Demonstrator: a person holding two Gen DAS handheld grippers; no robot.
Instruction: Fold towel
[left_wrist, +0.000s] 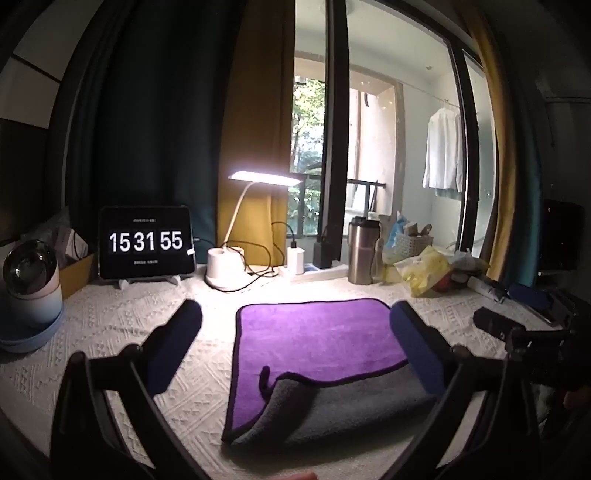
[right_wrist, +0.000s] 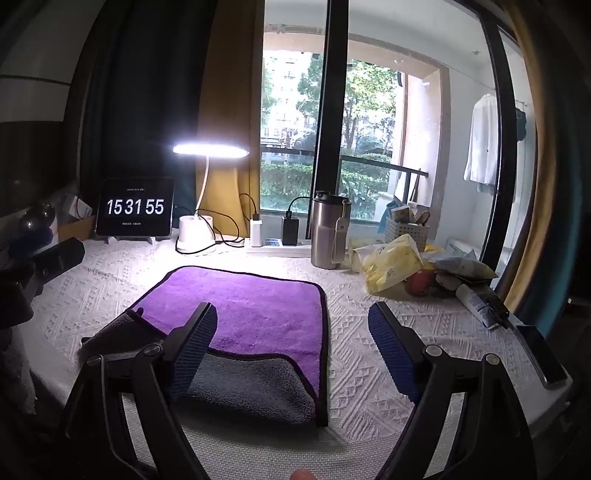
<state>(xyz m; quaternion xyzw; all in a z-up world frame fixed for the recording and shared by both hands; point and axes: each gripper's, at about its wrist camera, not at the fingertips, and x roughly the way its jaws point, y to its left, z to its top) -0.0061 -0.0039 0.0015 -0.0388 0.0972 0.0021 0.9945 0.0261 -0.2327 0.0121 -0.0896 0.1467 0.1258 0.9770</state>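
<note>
Now the purple towel (left_wrist: 317, 339) lies flat on the white textured surface (left_wrist: 122, 332), its near edge turned over to show a grey underside; both tongs hang above it with nothing between their pads; the left tongs (left_wrist: 295, 354) are spread wide over the towel's middle; the right tongs (right_wrist: 291, 354) are likewise parted over its right half; behind stand a lit desk lamp (right_wrist: 210, 151), a tablet clock (right_wrist: 135, 206) and a steel tumbler (right_wrist: 327, 230).
</note>
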